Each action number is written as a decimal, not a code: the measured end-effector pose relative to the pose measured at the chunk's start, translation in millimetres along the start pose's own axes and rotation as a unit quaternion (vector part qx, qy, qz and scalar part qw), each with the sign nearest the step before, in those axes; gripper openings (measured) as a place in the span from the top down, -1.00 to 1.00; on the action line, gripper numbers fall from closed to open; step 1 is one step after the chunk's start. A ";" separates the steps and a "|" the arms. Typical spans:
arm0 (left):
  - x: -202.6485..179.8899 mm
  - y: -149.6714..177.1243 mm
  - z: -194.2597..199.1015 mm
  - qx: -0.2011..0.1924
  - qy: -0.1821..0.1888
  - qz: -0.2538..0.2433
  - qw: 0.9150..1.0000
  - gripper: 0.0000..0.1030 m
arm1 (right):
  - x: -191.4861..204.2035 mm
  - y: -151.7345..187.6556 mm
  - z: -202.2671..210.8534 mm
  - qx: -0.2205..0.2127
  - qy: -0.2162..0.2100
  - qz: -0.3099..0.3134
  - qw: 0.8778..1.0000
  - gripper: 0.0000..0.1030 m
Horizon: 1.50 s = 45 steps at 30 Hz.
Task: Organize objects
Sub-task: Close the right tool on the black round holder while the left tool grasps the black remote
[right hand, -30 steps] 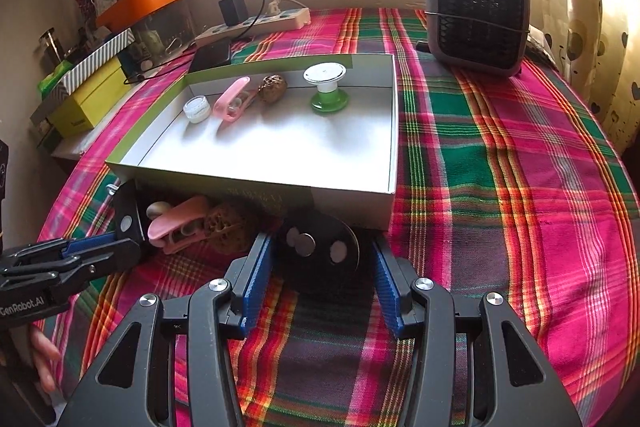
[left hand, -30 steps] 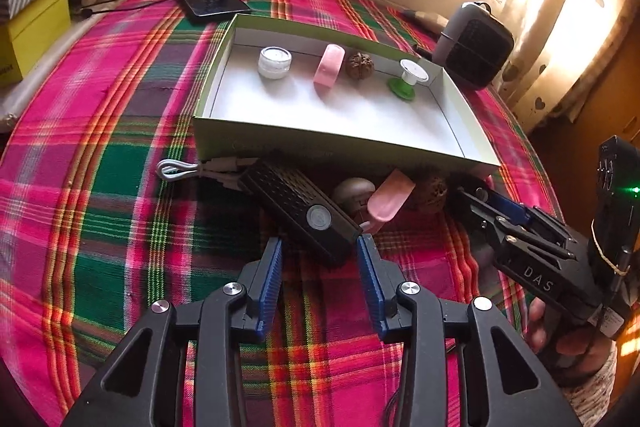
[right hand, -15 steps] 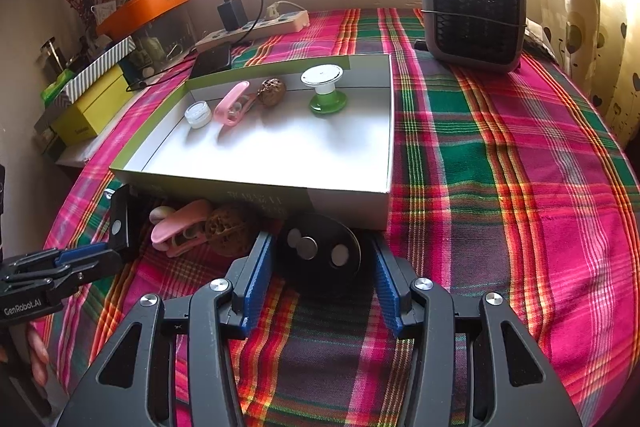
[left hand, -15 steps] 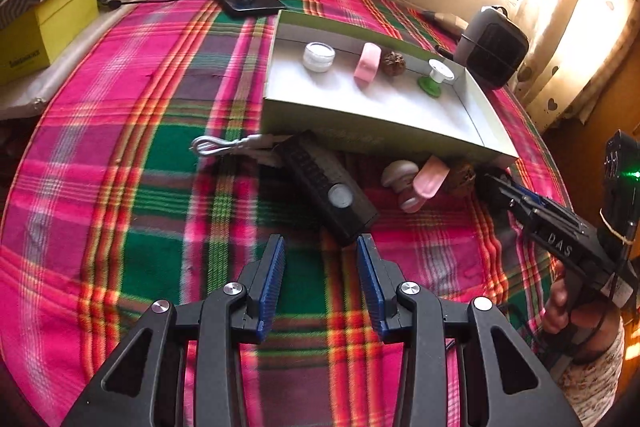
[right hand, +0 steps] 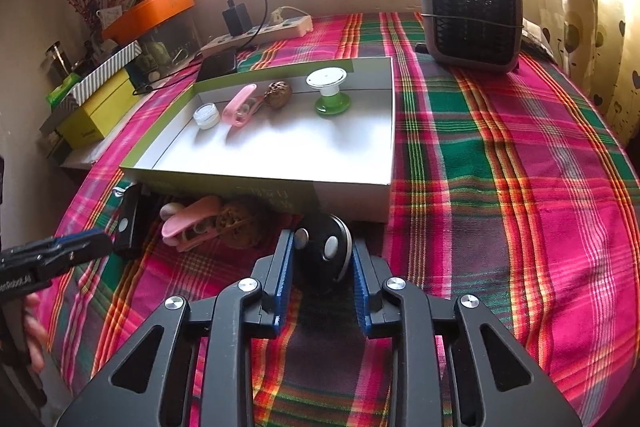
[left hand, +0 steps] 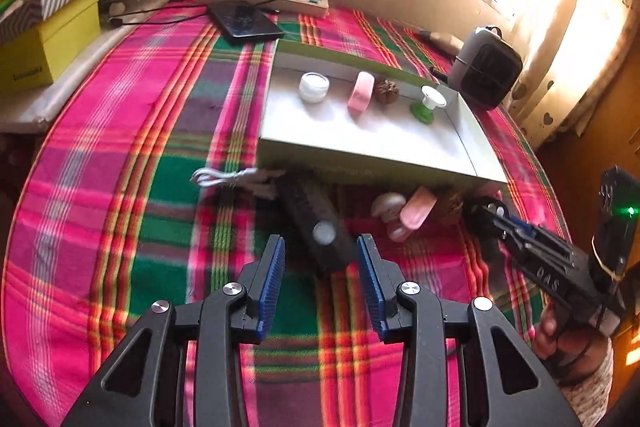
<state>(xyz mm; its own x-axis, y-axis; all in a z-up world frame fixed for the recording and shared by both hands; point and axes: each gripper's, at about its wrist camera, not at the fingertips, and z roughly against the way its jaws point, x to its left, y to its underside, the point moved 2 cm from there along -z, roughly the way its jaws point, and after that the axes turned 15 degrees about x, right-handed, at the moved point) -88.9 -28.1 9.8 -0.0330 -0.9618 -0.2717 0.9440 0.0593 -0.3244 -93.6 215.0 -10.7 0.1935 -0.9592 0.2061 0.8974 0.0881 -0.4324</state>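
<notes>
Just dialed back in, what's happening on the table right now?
A person holds a gripper in each hand over the plaid tablecloth. The right gripper is closing its jaws around a round black disc lying just in front of the shallow box. The left gripper hangs open over a long black device. A small jar, pink clip, walnut and green spool already sit in the box; another pink clip waits outside.

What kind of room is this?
Probably a lived-in room at home, not a workshop: a plaid tablecloth covers the table, heart-print curtains hang by the sunny window, and a phone charges from a power strip.
</notes>
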 end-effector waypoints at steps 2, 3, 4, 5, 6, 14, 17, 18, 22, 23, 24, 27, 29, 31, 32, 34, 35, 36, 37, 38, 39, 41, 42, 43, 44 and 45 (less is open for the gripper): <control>-0.6 -6.8 -4.9 0.005 -0.015 0.003 1.000 0.31 | -0.4 1.1 0.0 0.000 -0.003 -0.003 1.000 0.46; 0.4 -9.2 -7.6 0.011 -0.022 0.009 1.000 0.31 | -0.5 1.5 -0.1 0.001 -0.004 -0.003 1.000 0.46; 1.1 -10.9 -9.7 0.015 -0.020 0.012 1.000 0.30 | -0.6 1.7 -0.1 0.001 -0.006 -0.004 1.000 0.46; 0.9 -12.3 -11.0 0.016 -0.017 0.011 1.000 0.30 | -0.6 1.7 0.2 0.000 -0.007 -0.004 1.000 0.46; 0.5 -13.5 -11.5 0.014 -0.019 0.010 1.000 0.30 | -0.4 1.8 0.5 -0.001 -0.008 -0.004 1.000 0.46; -4.6 -23.7 -20.4 0.028 -0.034 0.008 0.999 0.29 | -1.0 1.6 -1.1 0.002 -0.023 -0.006 1.000 0.46; -7.5 -23.1 -27.3 0.040 -0.049 -0.004 0.998 0.29 | -1.4 1.8 -0.8 0.002 -0.026 -0.008 1.000 0.46; -9.1 -22.1 -27.0 0.039 -0.053 -0.011 0.998 0.29 | -1.3 2.0 -0.4 0.001 -0.027 -0.008 1.000 0.46; -6.1 -19.3 -25.6 0.037 -0.047 -0.014 0.998 0.29 | -0.2 2.5 0.1 0.000 -0.027 -0.006 1.000 0.46; -5.3 -18.6 -25.0 0.037 -0.046 -0.016 0.998 0.30 | 0.4 2.7 0.3 0.000 -0.027 -0.005 1.000 0.46; -5.1 -17.9 -24.7 0.036 -0.047 -0.019 0.998 0.32 | 0.8 3.0 0.6 -0.001 -0.027 -0.004 1.000 0.46; -1.7 -15.7 -23.8 0.034 -0.047 -0.020 0.998 0.44 | 2.3 3.7 1.0 -0.002 -0.026 -0.004 1.000 0.46; 0.7 -15.3 -23.0 0.034 -0.042 -0.017 0.998 0.47 | 2.7 4.0 1.4 -0.002 -0.025 -0.004 1.000 0.46; 2.0 -14.1 -22.0 0.032 -0.040 -0.017 0.999 0.49 | 3.5 4.8 1.8 -0.002 -0.025 -0.004 1.000 0.46; 2.7 -12.9 -21.6 0.032 -0.037 -0.018 0.999 0.50 | 4.2 5.7 2.0 -0.002 -0.025 -0.004 1.000 0.46; 2.5 -9.0 -20.4 0.032 -0.032 -0.021 0.999 0.54 | 6.3 7.7 2.5 -0.001 -0.024 -0.002 1.000 0.46; 1.9 -7.3 -20.1 0.032 -0.031 -0.024 0.999 0.57 | 7.2 8.8 2.6 -0.001 -0.024 -0.002 1.000 0.46; 1.3 -5.0 -19.8 0.033 -0.030 -0.027 0.999 0.58 | 8.1 9.9 2.9 0.000 -0.025 -0.001 1.000 0.46; 0.4 -2.0 -19.0 0.033 -0.029 -0.031 0.999 0.58 | 9.1 11.2 3.0 0.000 -0.025 -0.001 1.000 0.46; -0.5 -0.1 -18.4 0.032 -0.029 -0.034 0.998 0.58 | 9.9 12.2 3.0 0.001 -0.025 -0.001 1.000 0.46; -1.4 2.0 -17.9 0.032 -0.028 -0.038 0.998 0.58 | 10.7 13.4 2.6 0.002 -0.025 -0.001 1.000 0.46; -2.3 5.6 -17.1 0.032 -0.024 -0.042 0.998 0.58 | 13.4 16.4 2.8 0.004 -0.025 0.000 1.000 0.46; -2.4 5.9 -17.2 0.030 -0.025 -0.045 0.998 0.58 | 14.8 17.9 3.0 0.004 -0.026 0.001 1.000 0.46; -2.7 5.2 -17.5 0.030 -0.026 -0.049 0.998 0.58 | 16.4 19.3 2.9 0.005 -0.026 0.002 1.000 0.46; -2.8 4.5 -17.6 0.029 -0.027 -0.050 0.998 0.58 | 17.9 20.4 2.6 0.006 -0.024 0.002 1.000 0.46; -2.3 4.2 -17.6 0.028 -0.027 -0.049 0.998 0.58 | 18.9 20.9 2.6 0.006 -0.024 0.002 1.000 0.46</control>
<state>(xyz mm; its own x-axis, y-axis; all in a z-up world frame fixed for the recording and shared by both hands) -90.6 -20.9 -6.9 -0.1097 -0.9752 -0.1924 0.9540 -0.0490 -0.2958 -70.2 199.4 -13.6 0.2154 -0.9448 0.2467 0.9013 0.0951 -0.4227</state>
